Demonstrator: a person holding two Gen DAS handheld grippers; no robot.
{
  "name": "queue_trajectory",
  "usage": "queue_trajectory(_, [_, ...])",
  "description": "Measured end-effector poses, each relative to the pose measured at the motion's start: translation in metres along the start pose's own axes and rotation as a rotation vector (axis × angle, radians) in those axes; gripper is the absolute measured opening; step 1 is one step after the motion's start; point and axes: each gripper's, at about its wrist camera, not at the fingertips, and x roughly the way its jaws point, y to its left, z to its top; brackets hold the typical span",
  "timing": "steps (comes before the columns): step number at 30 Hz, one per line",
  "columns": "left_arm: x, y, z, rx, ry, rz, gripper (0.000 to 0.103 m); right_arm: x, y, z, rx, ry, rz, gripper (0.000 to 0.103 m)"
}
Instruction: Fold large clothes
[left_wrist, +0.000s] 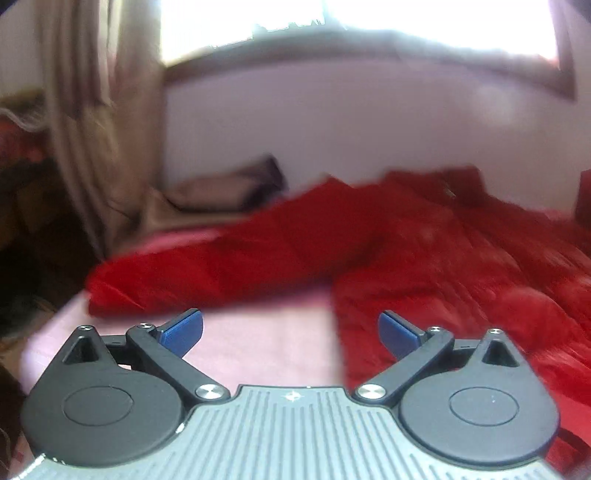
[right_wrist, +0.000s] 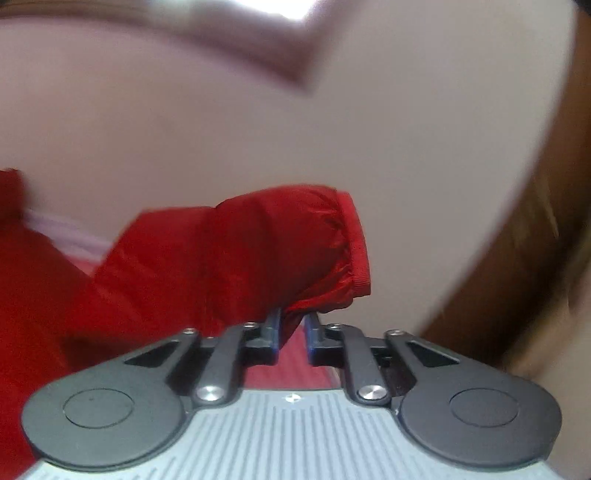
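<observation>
A red puffy jacket (left_wrist: 424, 251) lies spread on a pink bed sheet (left_wrist: 258, 343), one sleeve (left_wrist: 177, 277) stretched out to the left. My left gripper (left_wrist: 290, 329) is open and empty, hovering over the sheet just in front of the jacket, between that sleeve and the body. My right gripper (right_wrist: 293, 334) is shut on the jacket's other sleeve (right_wrist: 258, 254) near its ribbed cuff (right_wrist: 358, 243) and holds it lifted in the air. Both views are blurred.
A beige curtain (left_wrist: 99, 122) hangs at the left and a brown pillow (left_wrist: 229, 188) lies behind the jacket. A window (left_wrist: 351, 26) is set in the pale wall above. A brown surface (right_wrist: 535, 240) fills the right of the right wrist view.
</observation>
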Motion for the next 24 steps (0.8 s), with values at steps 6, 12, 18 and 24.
queue_trajectory(6, [0.003, 0.009, -0.010, -0.034, 0.102, -0.106, 0.101, -0.053, -0.040, -0.100, 0.315, 0.021, 0.448, 0.083])
queue_trajectory(12, [0.018, 0.023, -0.032, -0.260, 0.238, -0.251, 0.101, -0.116, 0.009, -0.203, 0.360, 0.157, 0.821, 0.085])
queue_trajectory(18, [0.023, 0.000, -0.042, -0.265, 0.294, -0.313, 0.092, -0.151, 0.062, -0.221, 0.359, 0.173, 0.936, 0.078])
queue_trajectory(24, [0.011, -0.011, -0.040, -0.204, 0.283, -0.340, 0.031, -0.159, 0.067, -0.210, 0.338, 0.142, 0.936, 0.022])
